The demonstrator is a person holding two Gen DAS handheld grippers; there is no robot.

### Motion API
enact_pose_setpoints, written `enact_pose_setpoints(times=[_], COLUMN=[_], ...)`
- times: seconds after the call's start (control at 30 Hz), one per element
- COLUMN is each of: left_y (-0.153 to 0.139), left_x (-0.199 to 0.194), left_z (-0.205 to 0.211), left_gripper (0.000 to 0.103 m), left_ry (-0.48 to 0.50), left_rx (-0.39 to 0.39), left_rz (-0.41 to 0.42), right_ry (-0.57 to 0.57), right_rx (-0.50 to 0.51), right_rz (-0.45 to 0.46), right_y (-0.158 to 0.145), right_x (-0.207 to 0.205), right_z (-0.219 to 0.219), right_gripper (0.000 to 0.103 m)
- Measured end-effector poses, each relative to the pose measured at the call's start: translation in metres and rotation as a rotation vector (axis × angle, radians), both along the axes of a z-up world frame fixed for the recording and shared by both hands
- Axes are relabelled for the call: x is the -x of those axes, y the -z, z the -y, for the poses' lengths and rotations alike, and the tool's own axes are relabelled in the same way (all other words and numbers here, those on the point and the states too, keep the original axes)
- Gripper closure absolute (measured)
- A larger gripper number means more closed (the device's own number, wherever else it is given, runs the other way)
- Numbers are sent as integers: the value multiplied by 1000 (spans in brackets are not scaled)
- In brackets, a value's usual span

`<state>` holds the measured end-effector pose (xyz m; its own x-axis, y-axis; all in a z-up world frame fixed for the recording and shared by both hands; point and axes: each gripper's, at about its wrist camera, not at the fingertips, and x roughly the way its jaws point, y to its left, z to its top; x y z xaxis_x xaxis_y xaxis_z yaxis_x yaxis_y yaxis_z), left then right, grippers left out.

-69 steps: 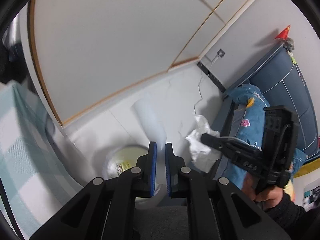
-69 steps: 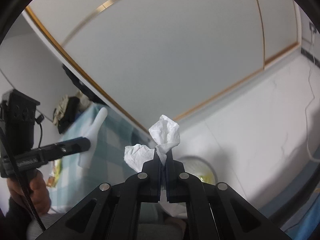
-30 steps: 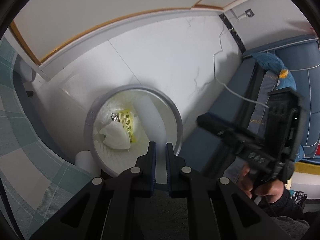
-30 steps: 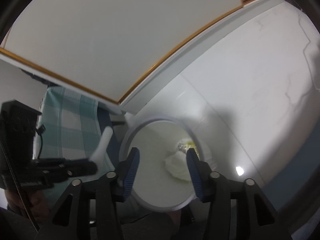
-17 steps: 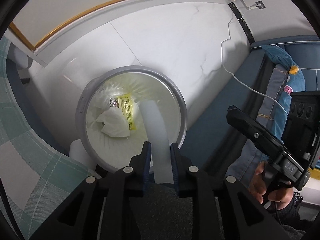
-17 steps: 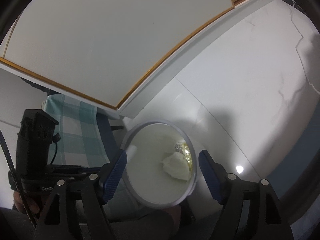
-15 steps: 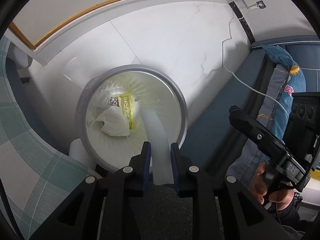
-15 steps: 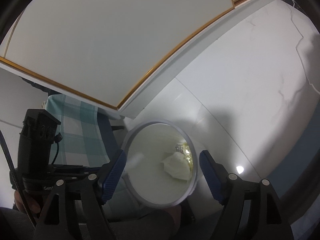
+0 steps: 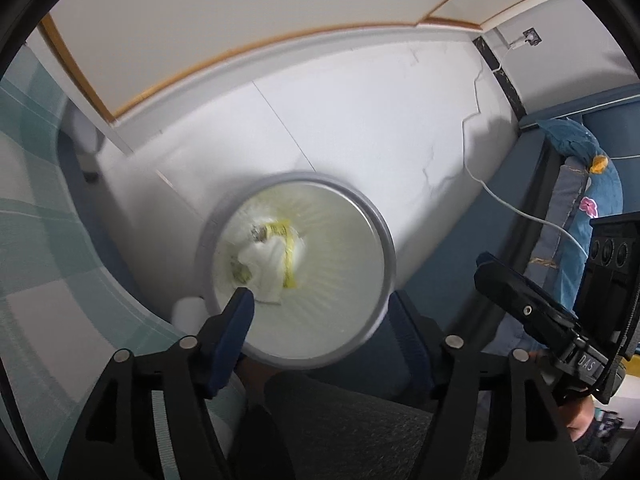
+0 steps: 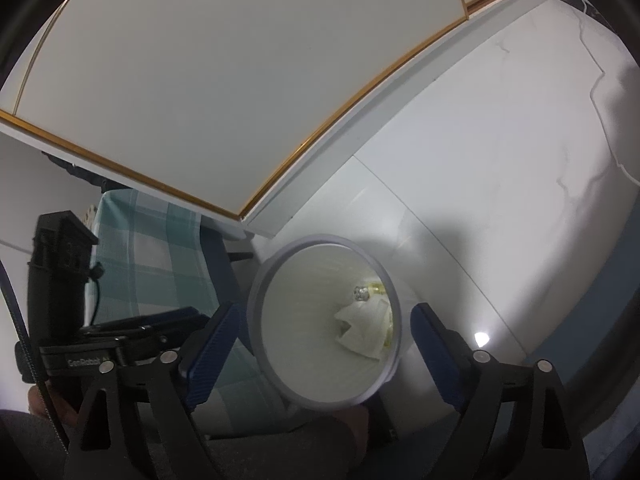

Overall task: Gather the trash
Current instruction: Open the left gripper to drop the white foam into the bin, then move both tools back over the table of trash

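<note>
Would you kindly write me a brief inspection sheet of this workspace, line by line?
Surface: white marbled floor.
Job's things: round bin holds crumpled white tissue and a yellow wrapper.
Clutter: nothing seen.
Grippers: left gripper and right gripper above the bin, jaws just opening, nothing between them.
Cables: white cable across the floor.
Surroundings: checked cloth, white panelled wall, blue sofa.
</note>
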<state>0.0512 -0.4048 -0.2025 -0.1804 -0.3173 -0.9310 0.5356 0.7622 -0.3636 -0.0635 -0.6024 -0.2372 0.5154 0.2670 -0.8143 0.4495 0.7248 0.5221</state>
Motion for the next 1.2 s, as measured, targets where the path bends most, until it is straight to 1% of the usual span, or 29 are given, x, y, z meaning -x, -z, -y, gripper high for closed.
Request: enact_pose_setpoints(times=[0.17,0.27,0.4,0.5,0.57,0.67,0.73,0.93,1.0,1.03,1.07,1.2], left_y=[-13,-23,-36,-51,-61,-82,-94,-119,-128,-132,-137,-151], left_x=[3,3,1,0,-1,-1,0,3,4,5,6,8], left_z=[-4,-6,-14,-23,-31,-45,-53,-78,-89,-93,-101,-125], left_gripper=[35,35,35,35,35,35,35,34,31,27,26,26], left_ry=[-8,-27,-45,-77,-127,-179,-198,-251,-273,-285,-302,-345], left_rx=[-12,-7,1,19,26,63,73,98,103,104,106,111], left_rz=[84,128,176,227,268,326,365,428,458,471,493,548], right_ry=[-6,-10,-16,-13,-17,-32,-43,-84,-100,-108,-120,-167], right_rx=[15,19,18,27,41,63,83,145,170,179,190,226], right_rz=[16,67,100,125,142,186,209,282,312,325,343,403], right_y=[-9,-22,-37,-48,-57,-76,-88,-128,-143,-150,-160,-190], right_x=[2,4,4,5,5,4,3,0,-2,-2,-4,-9], right_z=[-5,-9,-14,-17,-20,-26,-31,-49,-57,-60,-66,-90], right_gripper=[11,11,11,8,6,6,4,3,3,2,2,1])
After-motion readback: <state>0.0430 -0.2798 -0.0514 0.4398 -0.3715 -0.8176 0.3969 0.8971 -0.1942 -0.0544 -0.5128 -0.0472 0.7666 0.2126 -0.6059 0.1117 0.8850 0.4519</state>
